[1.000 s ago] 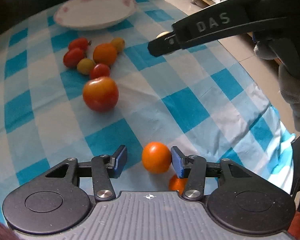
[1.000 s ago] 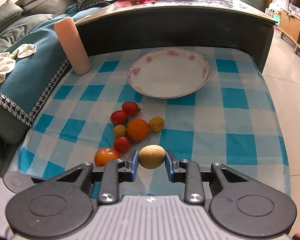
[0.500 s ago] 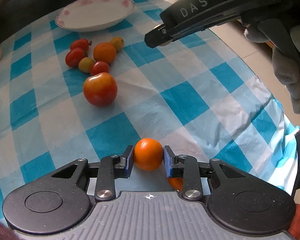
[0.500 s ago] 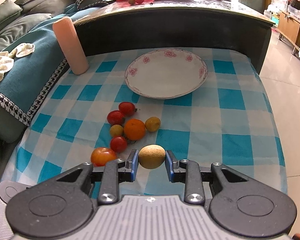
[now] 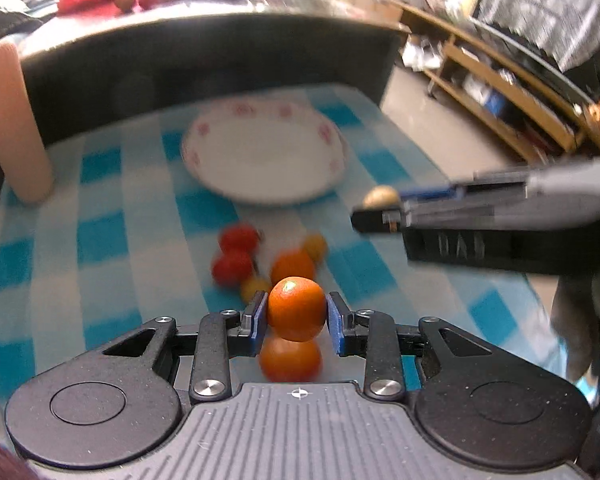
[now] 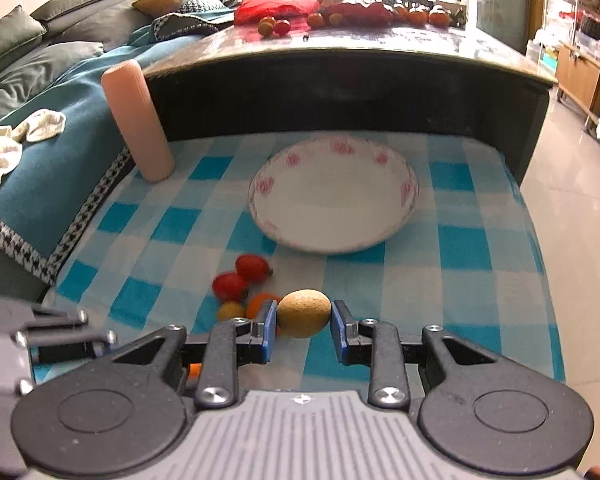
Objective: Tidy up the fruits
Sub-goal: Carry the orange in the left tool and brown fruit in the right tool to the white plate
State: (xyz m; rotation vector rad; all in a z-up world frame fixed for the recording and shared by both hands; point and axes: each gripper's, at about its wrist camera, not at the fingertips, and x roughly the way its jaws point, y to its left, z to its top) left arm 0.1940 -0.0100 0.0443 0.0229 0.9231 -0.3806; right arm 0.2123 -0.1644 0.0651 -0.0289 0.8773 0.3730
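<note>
My left gripper (image 5: 296, 314) is shut on a small orange fruit (image 5: 296, 302), held above the blue-checked cloth (image 5: 112, 240). A red-orange tomato (image 5: 290, 362) lies on the cloth under it. Further off lies a cluster of red tomatoes (image 5: 236, 252), an orange (image 5: 290, 264) and small yellow fruits (image 5: 315, 245). The white flowered plate (image 6: 334, 196) sits empty beyond them. My right gripper (image 6: 303, 320) is shut on a tan oval fruit (image 6: 303, 312), hovering short of the plate. In the left wrist view that right gripper (image 5: 374, 210) enters from the right.
A pink cylinder (image 6: 138, 120) stands at the cloth's far left corner. A dark higher table (image 6: 340, 80) with more fruit walls off the back. A sofa with a teal blanket (image 6: 40, 168) is on the left, and bare floor (image 6: 572, 220) on the right.
The left gripper closed on the small orange fruit, lifted it off the cloth and swung to face the plate. The right gripper, still holding the tan fruit, edged towards the plate.
</note>
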